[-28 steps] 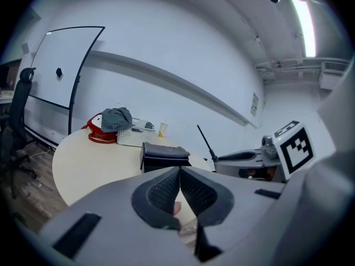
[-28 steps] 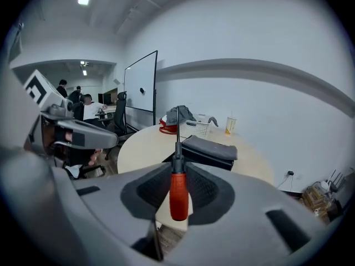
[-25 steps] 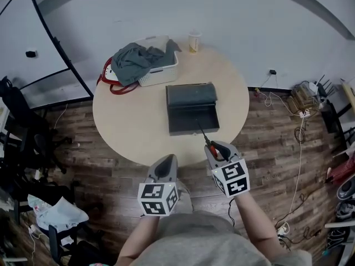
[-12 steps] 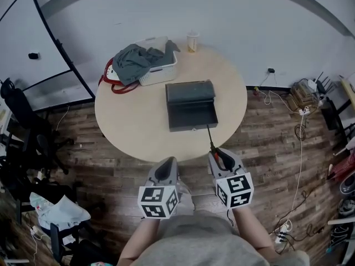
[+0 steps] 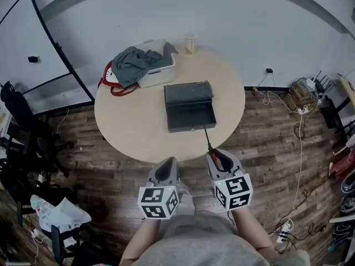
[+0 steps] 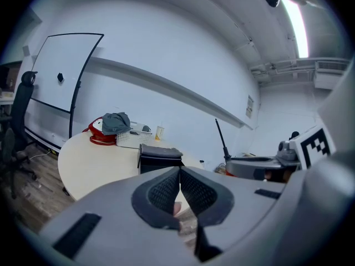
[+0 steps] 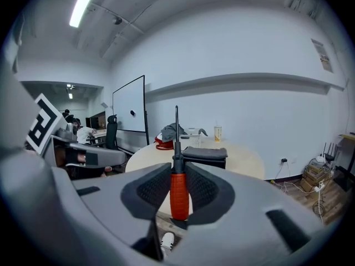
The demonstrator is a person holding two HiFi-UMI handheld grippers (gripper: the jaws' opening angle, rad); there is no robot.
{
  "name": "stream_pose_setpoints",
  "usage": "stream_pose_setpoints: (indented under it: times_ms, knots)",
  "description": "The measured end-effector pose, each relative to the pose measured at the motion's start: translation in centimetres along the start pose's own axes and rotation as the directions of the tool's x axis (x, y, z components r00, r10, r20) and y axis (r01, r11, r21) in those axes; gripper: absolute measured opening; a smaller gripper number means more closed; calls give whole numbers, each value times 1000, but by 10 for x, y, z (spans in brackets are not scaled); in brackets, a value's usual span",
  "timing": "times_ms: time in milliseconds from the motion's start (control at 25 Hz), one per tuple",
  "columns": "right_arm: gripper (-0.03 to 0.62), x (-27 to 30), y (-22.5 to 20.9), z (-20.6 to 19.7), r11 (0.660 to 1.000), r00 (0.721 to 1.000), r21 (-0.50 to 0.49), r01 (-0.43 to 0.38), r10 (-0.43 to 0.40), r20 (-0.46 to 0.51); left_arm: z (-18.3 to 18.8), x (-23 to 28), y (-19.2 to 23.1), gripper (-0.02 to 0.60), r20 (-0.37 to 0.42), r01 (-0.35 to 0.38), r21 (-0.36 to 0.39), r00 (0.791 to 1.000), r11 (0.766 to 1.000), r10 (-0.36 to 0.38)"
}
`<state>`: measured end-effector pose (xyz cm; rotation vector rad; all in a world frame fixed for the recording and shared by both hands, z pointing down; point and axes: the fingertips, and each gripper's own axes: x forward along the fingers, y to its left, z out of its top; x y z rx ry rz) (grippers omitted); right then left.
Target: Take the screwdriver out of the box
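Right tongs [image 7: 177,170] pinching screwdriver [image 7: 178,198] by its red handle, off the table's [image 5: 127,127] near edge. Left tongs [image 6: 179,173] alongside, pressed together, empty. Shaft points ahead; tip near the open box's [image 5: 190,116] front wall, apparently outside it.

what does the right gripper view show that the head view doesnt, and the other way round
Only the right gripper view: the right gripper seen close, clamped on both sides of the screwdriver at its red handle, and a ceiling light.
Only the head view: the inside of the open box, and the wood floor with cables.
Both: the round table, the basket of grey cloth, the cup.
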<state>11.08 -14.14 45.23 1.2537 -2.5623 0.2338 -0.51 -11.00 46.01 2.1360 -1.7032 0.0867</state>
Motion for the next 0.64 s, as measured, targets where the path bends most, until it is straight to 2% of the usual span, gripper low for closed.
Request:
stream_pose_setpoints:
  times_ms: [640]
  knots:
    - [71,-2,0,12,1000,999,-15,-7,7,33,2,5,-2,3,7,7,-19,1000,1000,-7]
